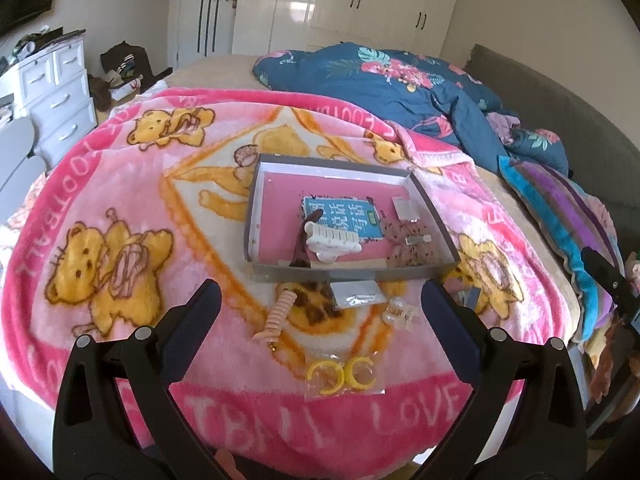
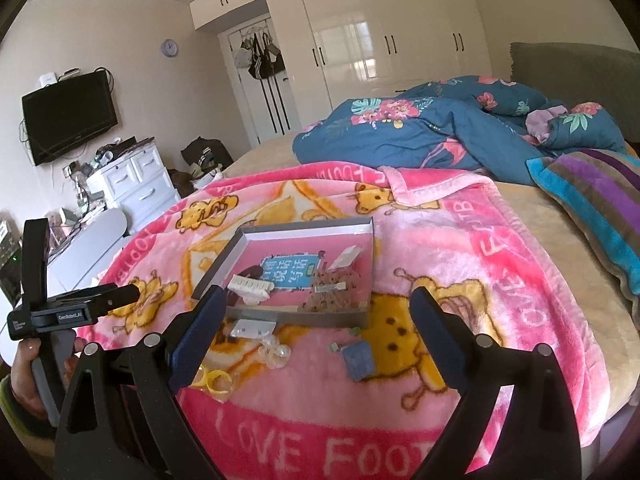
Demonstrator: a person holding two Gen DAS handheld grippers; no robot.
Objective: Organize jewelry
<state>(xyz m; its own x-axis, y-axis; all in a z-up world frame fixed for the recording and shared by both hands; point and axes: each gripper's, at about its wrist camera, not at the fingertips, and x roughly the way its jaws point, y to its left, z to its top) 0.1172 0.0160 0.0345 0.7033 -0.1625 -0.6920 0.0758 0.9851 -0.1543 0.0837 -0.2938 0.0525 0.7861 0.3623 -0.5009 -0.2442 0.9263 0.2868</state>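
Shallow grey box lid (image 1: 434,216) on pink teddy blanket (image 1: 120,184), serving as collection tray: white hair clip (image 1: 332,236) inside, coiled hair tie (image 1: 277,316) and yellow crescent earrings (image 1: 340,376) outside awaiting transfer; left gripper (image 1: 320,300) and right gripper (image 2: 316,304) agape, empty.

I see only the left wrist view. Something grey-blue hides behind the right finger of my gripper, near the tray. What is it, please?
Observer: A small blue packet, lying flat on the blanket, apart from the tray.
Operator: Is anything small beside it?
Observer: Yes, a tiny green piece lies just left of it in the right wrist view.
Operator: And the right gripper, is it open?
Observer: The right gripper is open, jaws wide apart, holding nothing.
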